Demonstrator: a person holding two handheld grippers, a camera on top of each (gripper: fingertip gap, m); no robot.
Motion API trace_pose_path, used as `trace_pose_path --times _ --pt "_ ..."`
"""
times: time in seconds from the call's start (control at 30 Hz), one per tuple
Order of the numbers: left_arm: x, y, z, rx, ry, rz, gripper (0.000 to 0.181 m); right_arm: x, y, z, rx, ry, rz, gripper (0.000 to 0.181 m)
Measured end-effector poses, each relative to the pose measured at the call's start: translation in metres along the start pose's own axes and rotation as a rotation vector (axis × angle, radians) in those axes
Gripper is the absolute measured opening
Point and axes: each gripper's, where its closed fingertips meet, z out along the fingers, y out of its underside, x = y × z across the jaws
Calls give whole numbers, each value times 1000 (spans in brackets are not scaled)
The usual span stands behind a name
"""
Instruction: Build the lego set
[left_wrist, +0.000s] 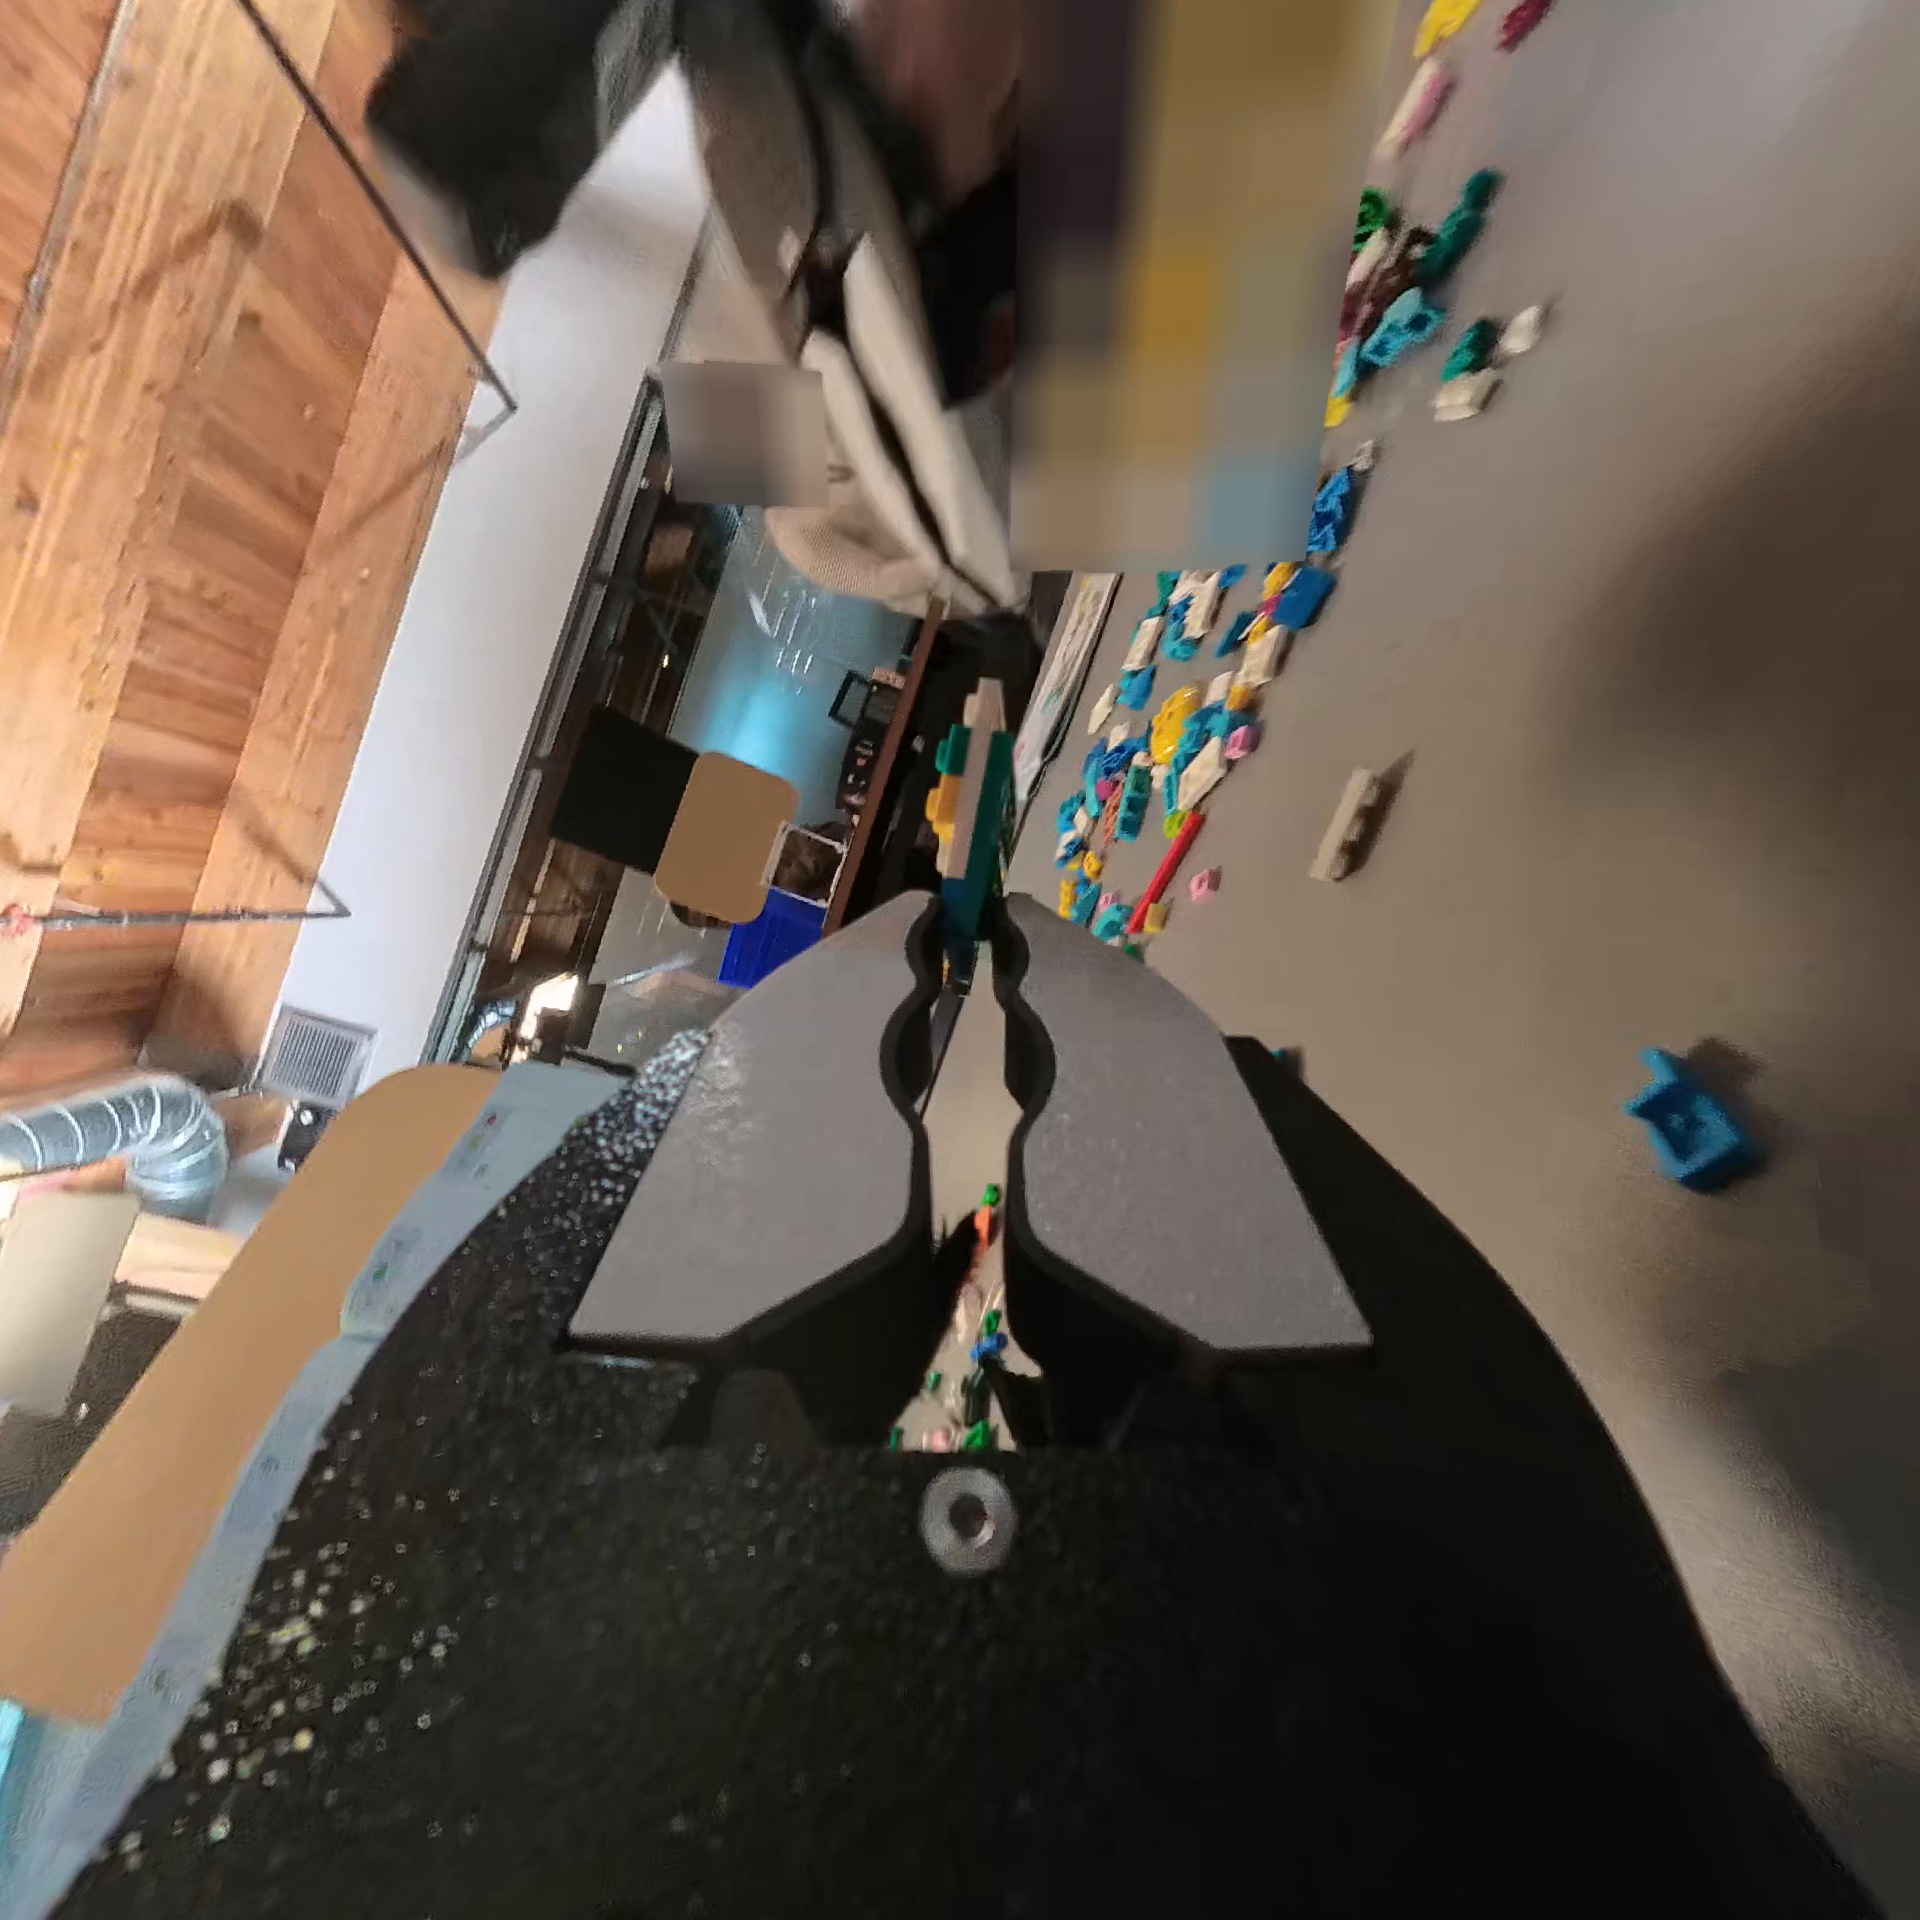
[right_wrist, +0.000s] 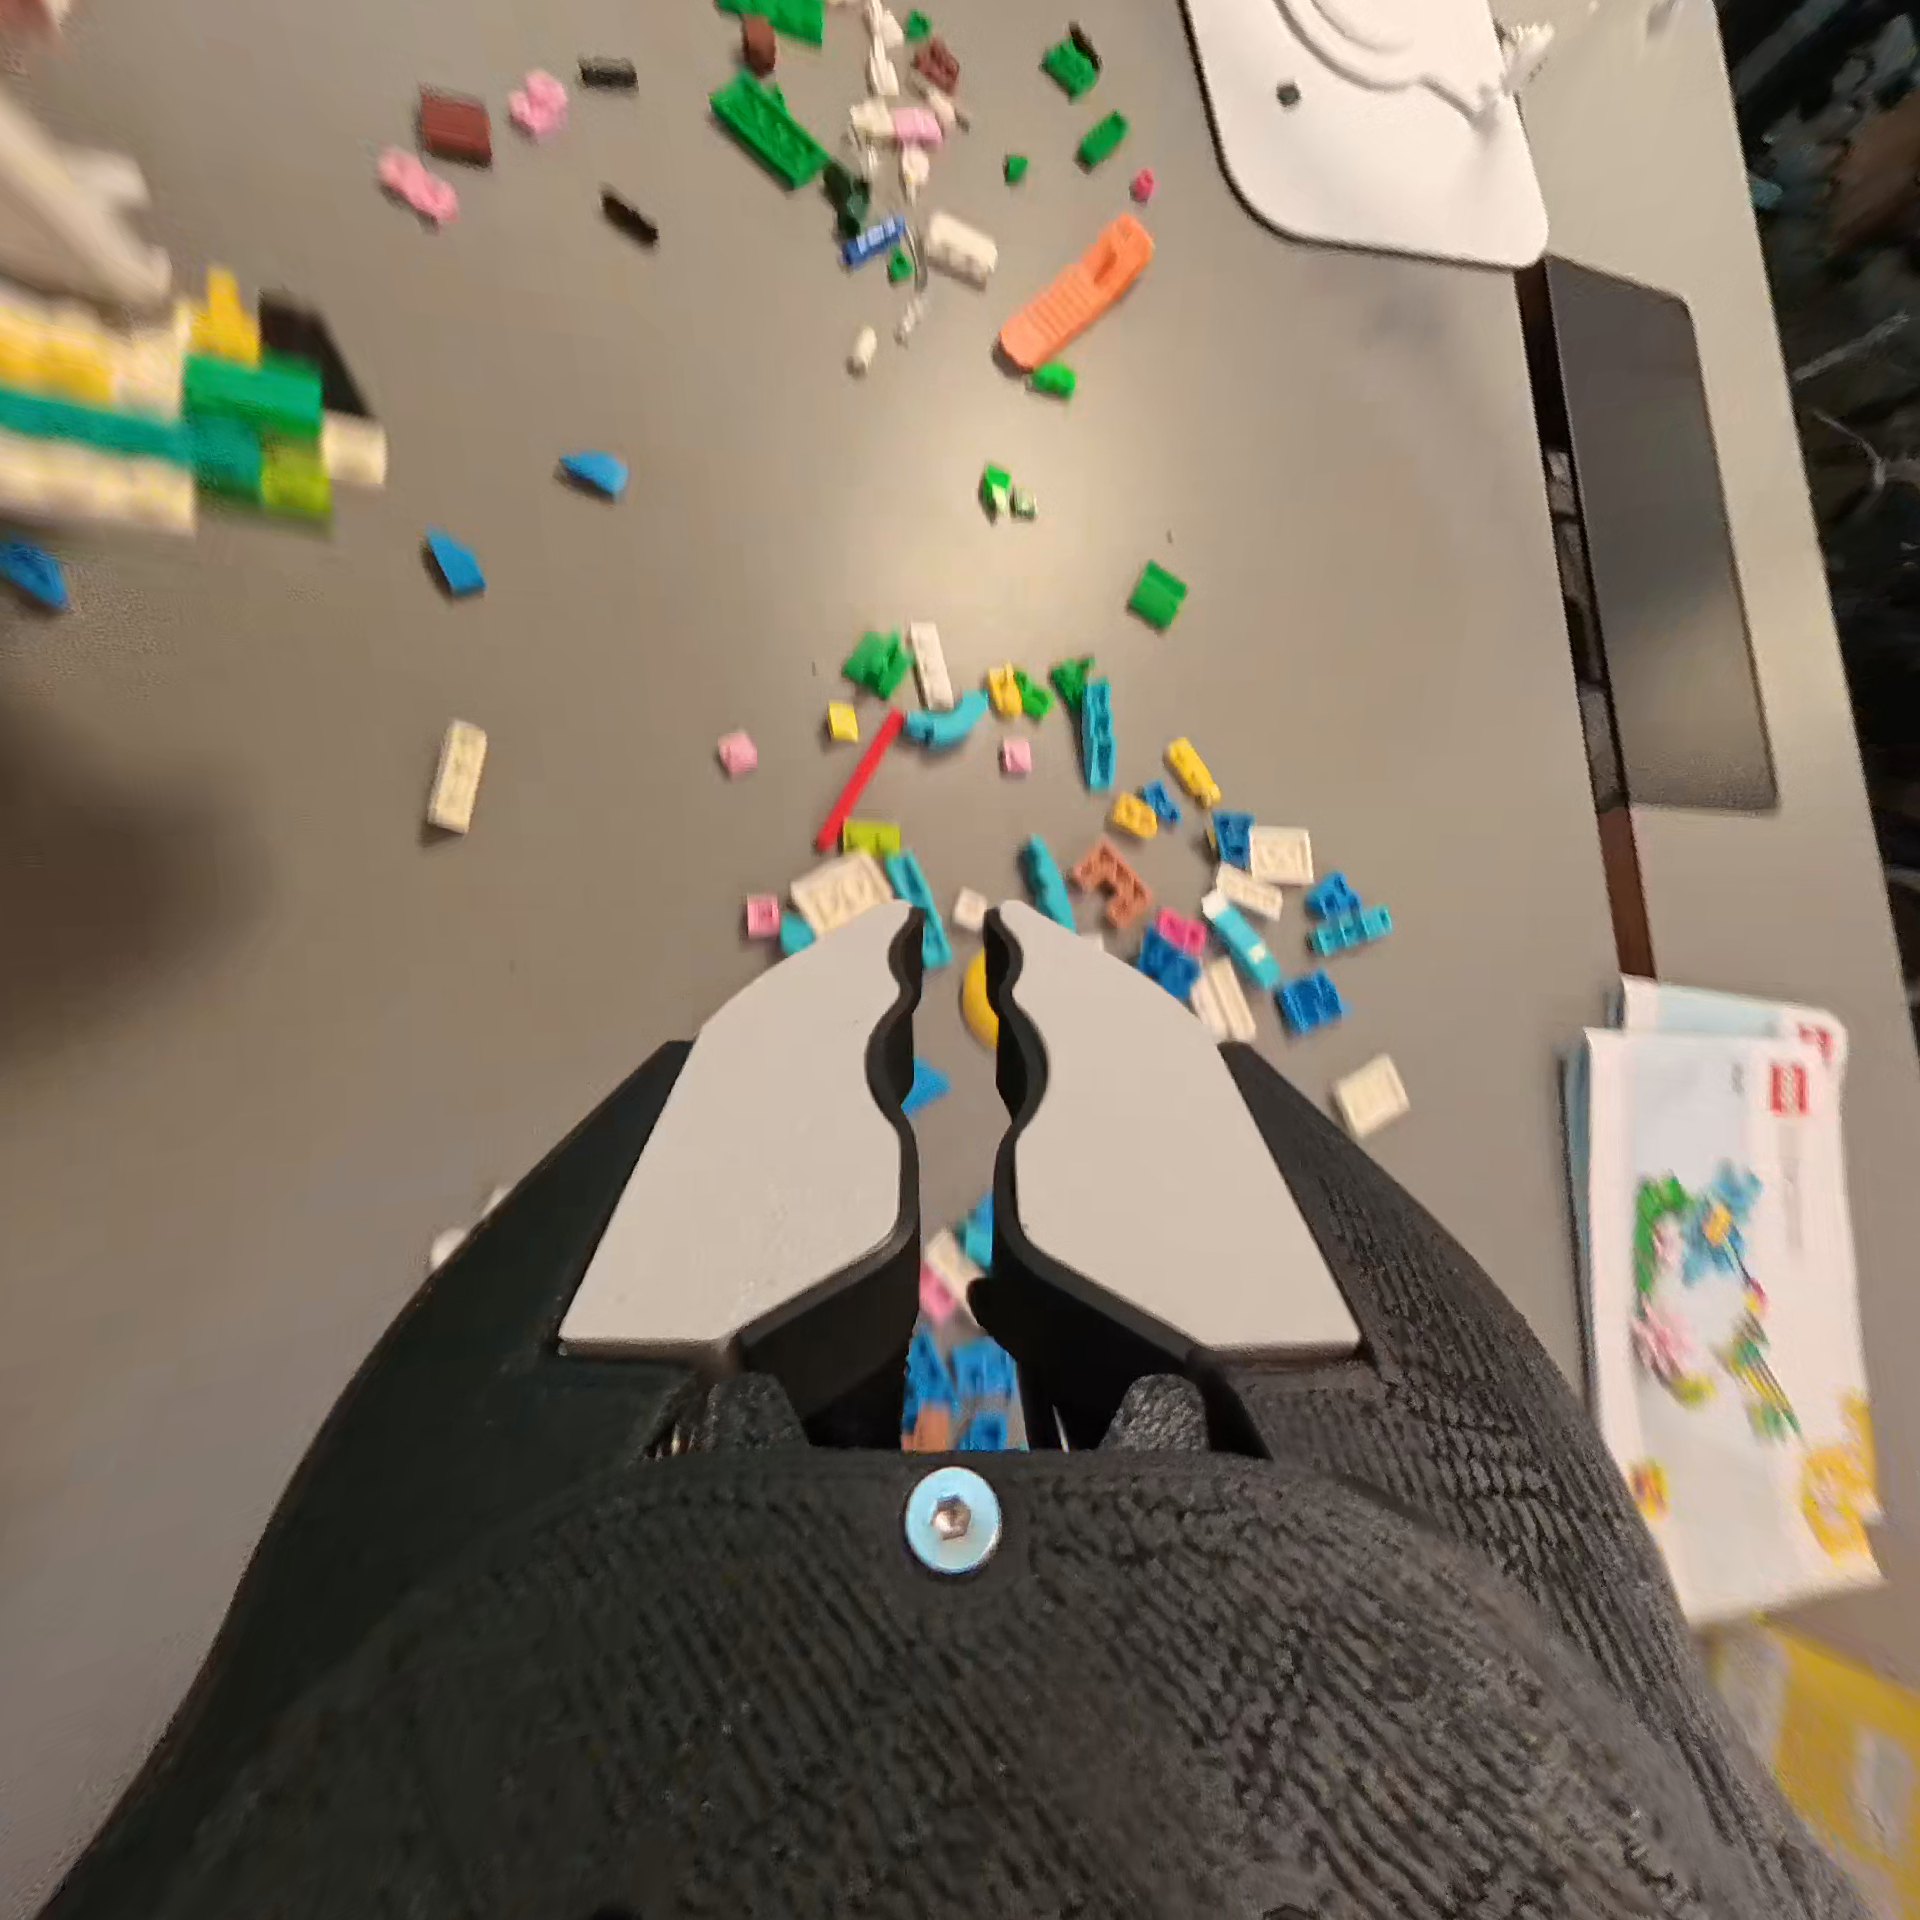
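Grey table (right_wrist: 1351, 520); left tongs (left_wrist: 971, 920) pinch a layered teal-white-yellow build (left_wrist: 971, 821).

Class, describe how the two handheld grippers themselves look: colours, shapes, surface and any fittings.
The left gripper and the right gripper look alike: rough black textured plastic bodies, two flat grey fingers with wavy black inner edges, and one round screw centred behind them. No cables or sleeves show.

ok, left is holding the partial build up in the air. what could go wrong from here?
1. The left gripper pinches the partial build only by its thin teal edge, so it may twist or slip out.
2. The right gripper, nearly closed and empty, hovers low over the dense pile of loose bricks; a sweep could scatter them.
3. Both views are motion-blurred, so aiming looks hard.
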Motion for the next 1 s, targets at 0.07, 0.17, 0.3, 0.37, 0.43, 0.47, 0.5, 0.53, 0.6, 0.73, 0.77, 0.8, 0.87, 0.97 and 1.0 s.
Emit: trace_pose_path --times 0.07,0.17,0.3,0.37,0.43,0.47,0.5,0.53,0.6,0.73,0.77,0.8,0.87,0.97,1.0 --pt "-5 6 0 -17 -12 -43 8 -4 25 -20 -39 50 -3 10" --pt "-5 10 1 -27 -4 -68 8 -13 71 -50 -95 107 46 10" --pt "-1 13 5 -51 15 -63 8 -14 126 -85 -134 243 154 10" --pt "-1 17 6 -67 15 -74 8 -17 145 -96 -130 276 197 10" --pt "-1 21 8 -79 20 -101 8 -20 157 -101 -120 272 234 10" --pt "0 23 9 -81 30 -112 8 -22 162 -102 -122 263 246 10" --pt "3 23 10 -76 49 -117 8 -23 167 -103 -129 255 251 10" --pt "5 23 11 -77 58 -114 8 -24 171 -103 -137 250 250 10" --pt "6 22 12 -82 58 -88 8 -27 176 -102 -155 222 248 10" --pt "11 19 14 -72 76 -53 8 -30 189 -99 -224 197 259 10" --pt "11 18 15 -69 81 -54 8 -29 193 -100 -241 214 258 10" --pt "11 17 15 -67 82 -60 8 -28 195 -100 -245 238 253 10" --pt "10 14 14 -47 84 -94 8 -24 194 -102 -232 299 230 10" --pt "8 12 14 -29 85 -133 8 13 177 -116 -87 623 231 10" --pt "8 12 14 -29 87 -131 8 22 164 -120 32 728 255 10"
